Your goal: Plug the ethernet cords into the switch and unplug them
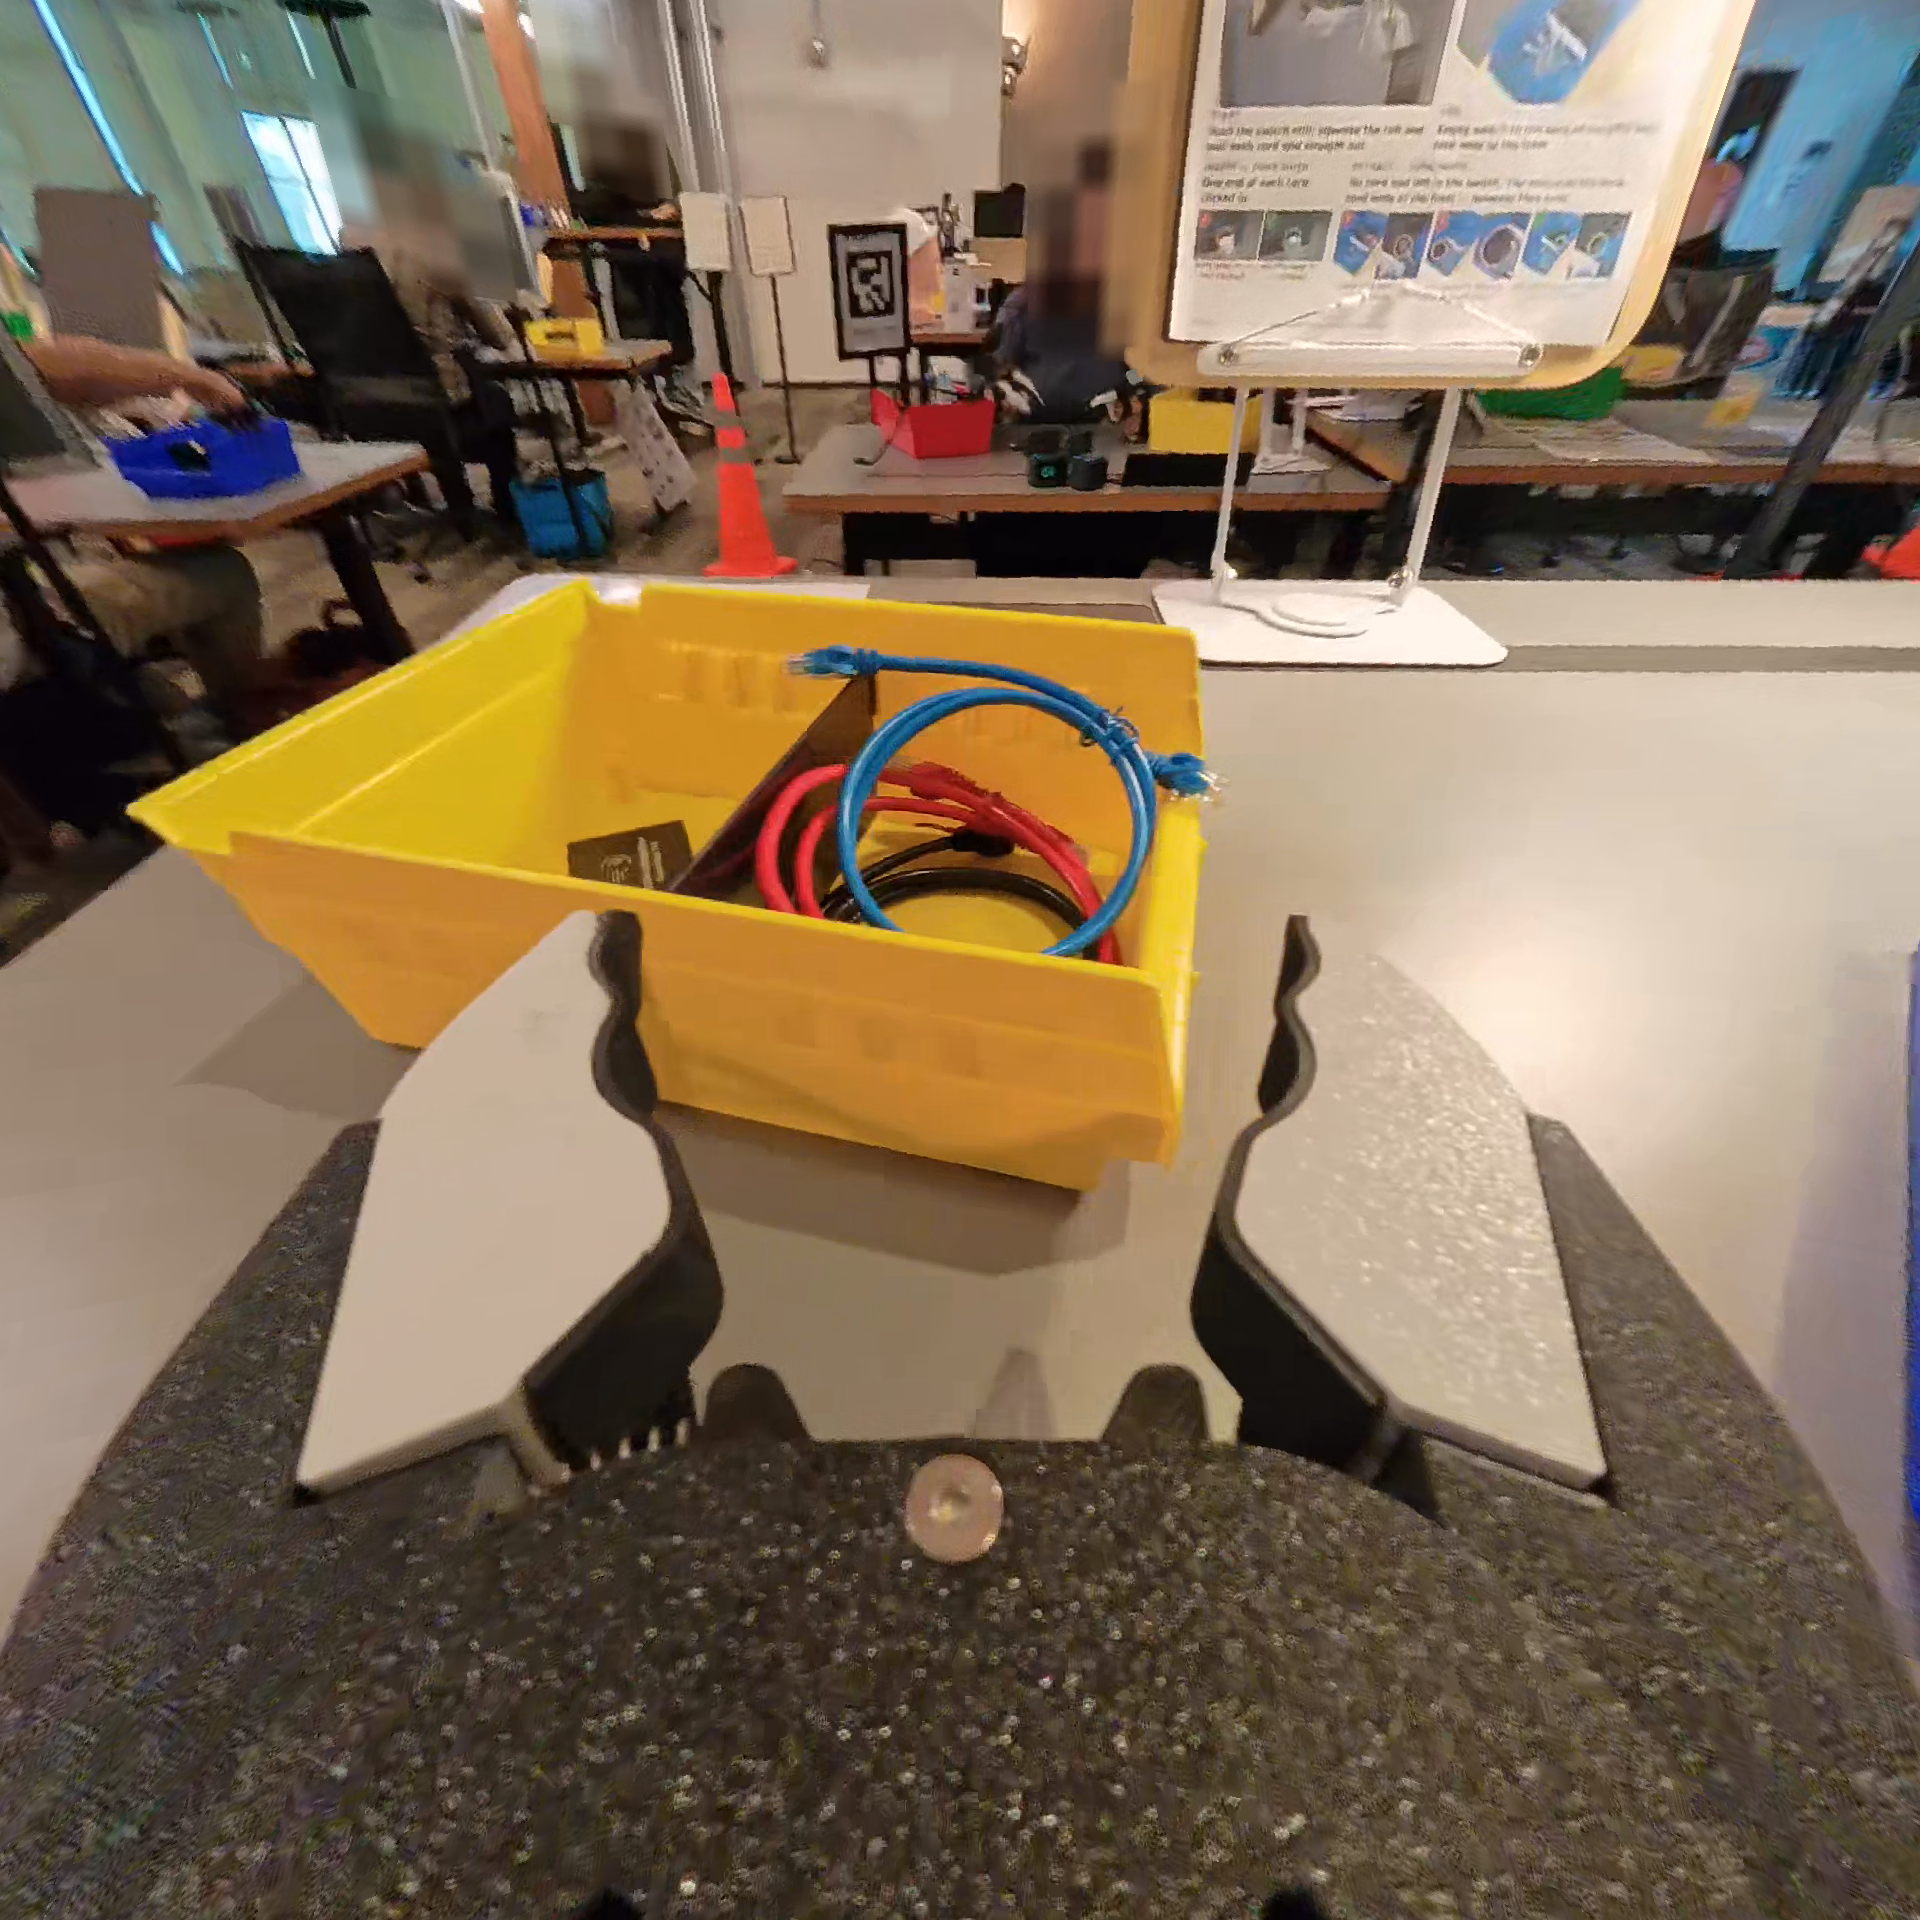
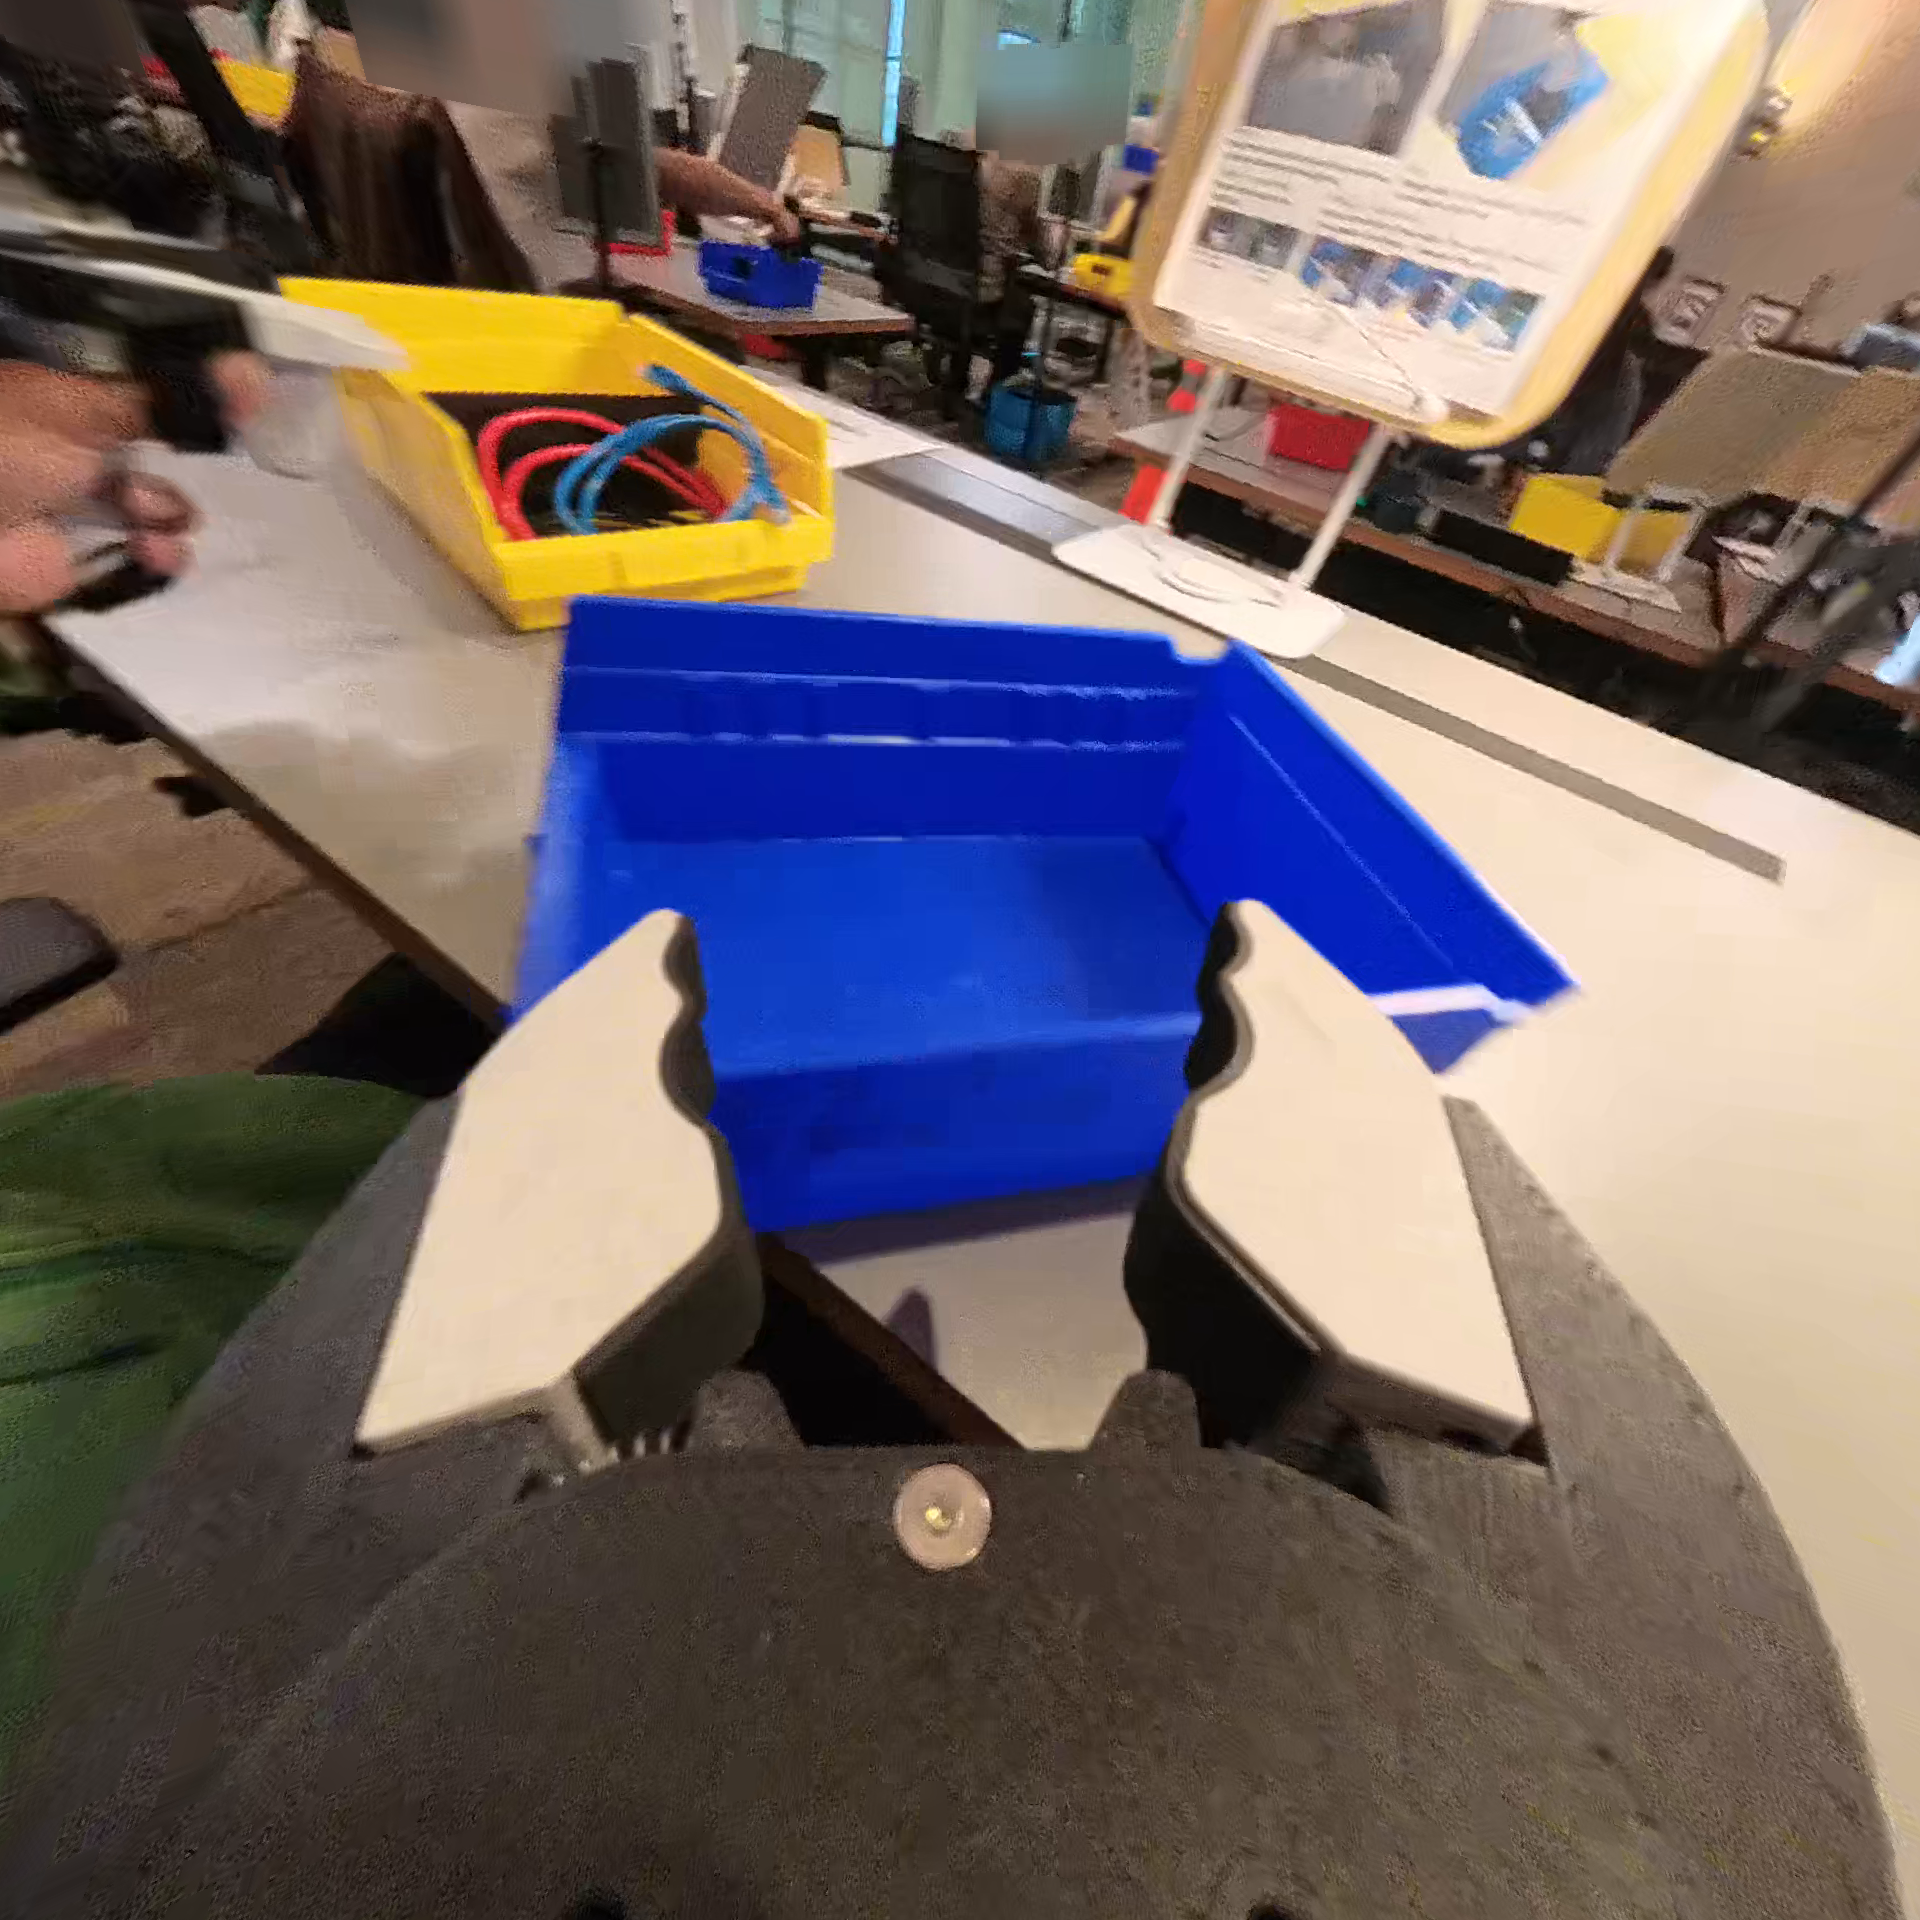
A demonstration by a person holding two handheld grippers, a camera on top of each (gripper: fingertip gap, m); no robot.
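Note:
A yellow bin [image 1: 436, 831] stands on the grey table and holds a coiled blue ethernet cord [image 1: 997, 717], a red cord [image 1: 790, 831], a black cord [image 1: 966, 883] and a black slab [image 1: 769, 800] leaning on its edge. My left gripper [image 1: 951, 935] is open and empty, just short of the bin's near wall. My right gripper [image 2: 951, 925] is open and empty over the near edge of a blue bin [image 2: 894, 790] with nothing showing inside. The yellow bin [image 2: 665, 561] and its cords [image 2: 613, 468] also show far left in the right wrist view, with the left gripper [image 2: 312, 332] beside it.
A white stand [image 1: 1330, 613] holding an instruction sheet [image 1: 1403, 177] stands at the table's back. A dark seam [image 2: 1507, 758] runs across the table. The table's left edge [image 2: 312, 831] is close to the blue bin. Other tables, bins, an orange cone [image 1: 743, 488] and people are behind.

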